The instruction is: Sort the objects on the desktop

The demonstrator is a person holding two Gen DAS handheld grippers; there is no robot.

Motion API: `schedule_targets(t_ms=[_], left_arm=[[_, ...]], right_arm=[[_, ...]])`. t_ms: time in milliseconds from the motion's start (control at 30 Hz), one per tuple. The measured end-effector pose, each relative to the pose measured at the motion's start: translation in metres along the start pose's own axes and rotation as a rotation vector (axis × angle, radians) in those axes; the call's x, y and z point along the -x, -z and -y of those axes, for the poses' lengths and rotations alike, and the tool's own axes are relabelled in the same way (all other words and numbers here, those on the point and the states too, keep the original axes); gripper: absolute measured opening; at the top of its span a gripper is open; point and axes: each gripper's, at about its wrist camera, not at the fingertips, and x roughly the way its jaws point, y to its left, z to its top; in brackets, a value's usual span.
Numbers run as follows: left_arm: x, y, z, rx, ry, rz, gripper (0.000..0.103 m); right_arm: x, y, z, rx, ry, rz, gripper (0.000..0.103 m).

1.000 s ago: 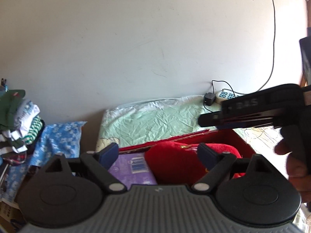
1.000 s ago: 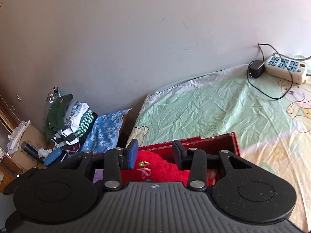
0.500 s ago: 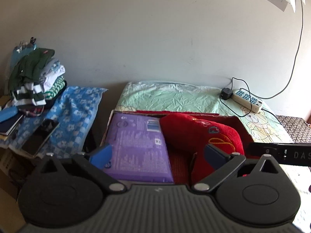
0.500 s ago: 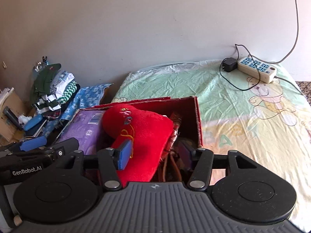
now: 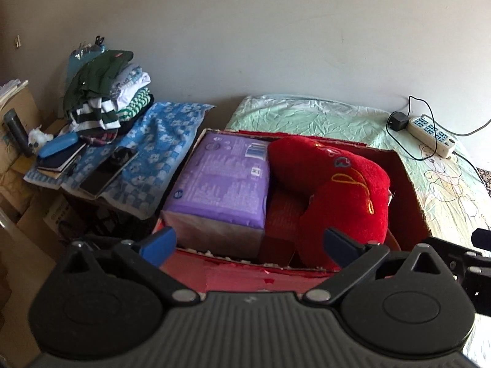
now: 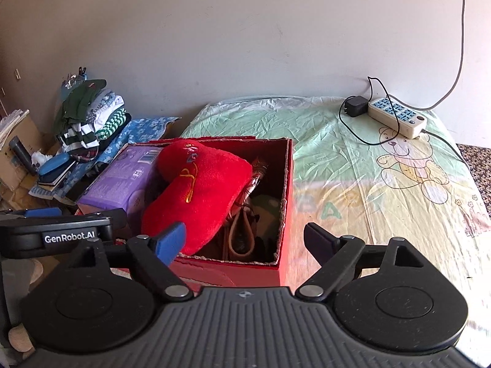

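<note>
Both grippers hover above a red box (image 6: 284, 202) on the bed (image 6: 383, 159), fingers spread wide and holding nothing: the left gripper (image 5: 247, 240) over the box's near edge, the right gripper (image 6: 245, 236) over its near right corner. Inside lie a purple pack (image 5: 221, 184), a red plush (image 6: 199, 190) leaning across it, and straps (image 6: 242, 233) beneath. Whether the box is being filled or emptied cannot be told. Any grasp of the plush probably wants a deep, centred bite, as it will squash.
</note>
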Motion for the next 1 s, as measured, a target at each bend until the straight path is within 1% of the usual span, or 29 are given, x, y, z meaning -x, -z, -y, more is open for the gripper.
schedule_targets(t_ms=[167,300,367,467,567,700,867,1000], left_arm=[[0.011,0.014,0.016,0.009,-0.058,-0.022,0.102],[0.019,0.021,0.02,0.005,-0.076,-0.021,0.102],[0.022,0.021,0.02,-0.001,-0.084,-0.018,0.102],[0.023,0.018,0.018,-0.005,-0.068,-0.012,0.102],[0.023,0.016,0.013,-0.019,-0.055,-0.015,0.102],[0.021,0.012,0.004,-0.043,-0.036,-0.034,0.102],[0.009,0.01,-0.011,-0.098,-0.043,-0.081,0.102],[0.007,0.01,-0.028,-0.107,0.003,-0.081,0.102]], right_arm=[[0.006,0.013,0.006,0.031,-0.016,-0.004,0.092],[0.009,0.017,0.008,0.02,-0.057,-0.018,0.092],[0.01,0.018,0.005,0.02,-0.045,-0.016,0.092],[0.012,0.017,0.001,0.021,-0.038,-0.011,0.093],[0.012,0.015,-0.002,-0.016,-0.026,-0.002,0.093],[0.008,0.014,-0.011,-0.077,0.013,-0.009,0.093],[0.004,0.019,-0.028,-0.122,0.057,-0.008,0.092],[0.001,0.022,-0.041,-0.158,0.093,-0.007,0.092]])
